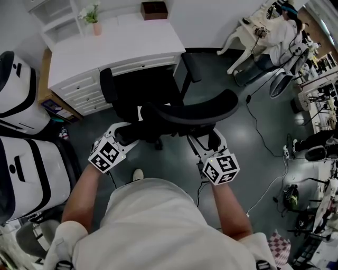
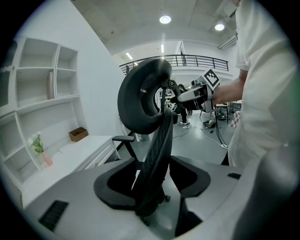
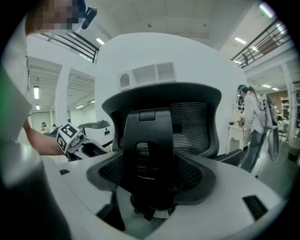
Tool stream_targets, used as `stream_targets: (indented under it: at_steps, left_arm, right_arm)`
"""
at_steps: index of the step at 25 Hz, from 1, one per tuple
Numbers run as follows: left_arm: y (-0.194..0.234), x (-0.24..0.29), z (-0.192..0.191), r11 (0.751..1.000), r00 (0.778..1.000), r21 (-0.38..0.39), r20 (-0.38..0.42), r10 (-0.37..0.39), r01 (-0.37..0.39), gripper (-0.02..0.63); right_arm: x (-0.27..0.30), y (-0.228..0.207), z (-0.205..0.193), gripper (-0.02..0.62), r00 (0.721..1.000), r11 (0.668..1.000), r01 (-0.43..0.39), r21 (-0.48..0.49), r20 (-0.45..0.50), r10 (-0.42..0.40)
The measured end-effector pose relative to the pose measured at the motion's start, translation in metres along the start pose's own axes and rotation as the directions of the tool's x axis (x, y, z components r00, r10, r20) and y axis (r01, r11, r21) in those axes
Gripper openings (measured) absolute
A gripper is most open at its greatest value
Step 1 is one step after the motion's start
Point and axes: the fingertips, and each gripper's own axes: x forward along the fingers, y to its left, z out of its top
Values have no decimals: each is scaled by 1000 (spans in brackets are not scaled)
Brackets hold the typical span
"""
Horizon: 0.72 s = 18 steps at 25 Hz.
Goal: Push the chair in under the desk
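The one chair [image 1: 158, 100] stands with its seat at the front edge of the single worktop [image 1: 121, 42], backrest outward, and two grippers, the left gripper [image 1: 127, 133] and the right gripper [image 1: 207, 140], set spread, unclenched jaws against the backrest, apparently to drive it squarely inward.

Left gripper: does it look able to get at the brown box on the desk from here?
Probably not. The chair stands between the left gripper and the desk, and the brown box sits at the desk's far edge.
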Motion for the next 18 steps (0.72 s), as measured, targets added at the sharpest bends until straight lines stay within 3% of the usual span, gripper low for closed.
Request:
stream_targets:
  at_steps: [18]
  left_arm:
    - [18,-3,-6,997,997,23,29,-73,73,222]
  right_arm:
    - [15,7,4,322,999,999,53,-1,-5,-53]
